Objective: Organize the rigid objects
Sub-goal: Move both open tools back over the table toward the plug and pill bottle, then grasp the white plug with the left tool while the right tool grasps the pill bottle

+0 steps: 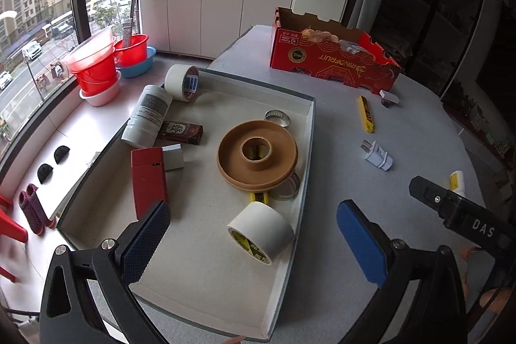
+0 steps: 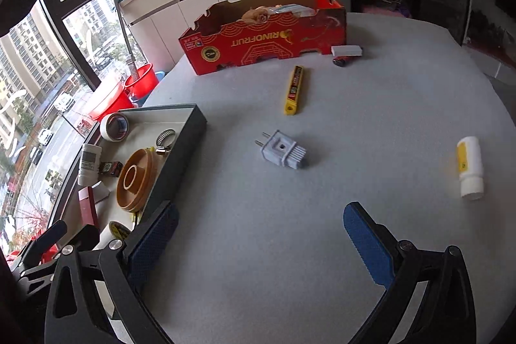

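A grey tray [image 1: 309, 131] with a white floor holds two white tape rolls [image 1: 262, 232], a white bottle [image 1: 149, 115], a red box [image 1: 149, 179], a brown spool [image 1: 257, 154] and metal hose clamps [image 1: 278, 117]. My left gripper [image 1: 253, 215] hangs open over the tray's near end, and the nearer tape roll lies below the gap, untouched. Outside the tray, a white plug [image 2: 283, 152], a yellow blade case [image 2: 294, 91] and a white bottle with a yellow label [image 2: 469, 166] lie on the grey table [image 2: 371, 124]. My right gripper [image 2: 261, 215] is open over bare table, short of the plug.
A red fruit carton [image 2: 264, 44] stands at the table's far side, with a small white box [image 2: 346, 50] and a dark item [image 2: 342, 62] beside it. The tray wall [image 2: 180, 157] rises left of my right gripper. Red basins [image 1: 96, 66] sit on the window ledge.
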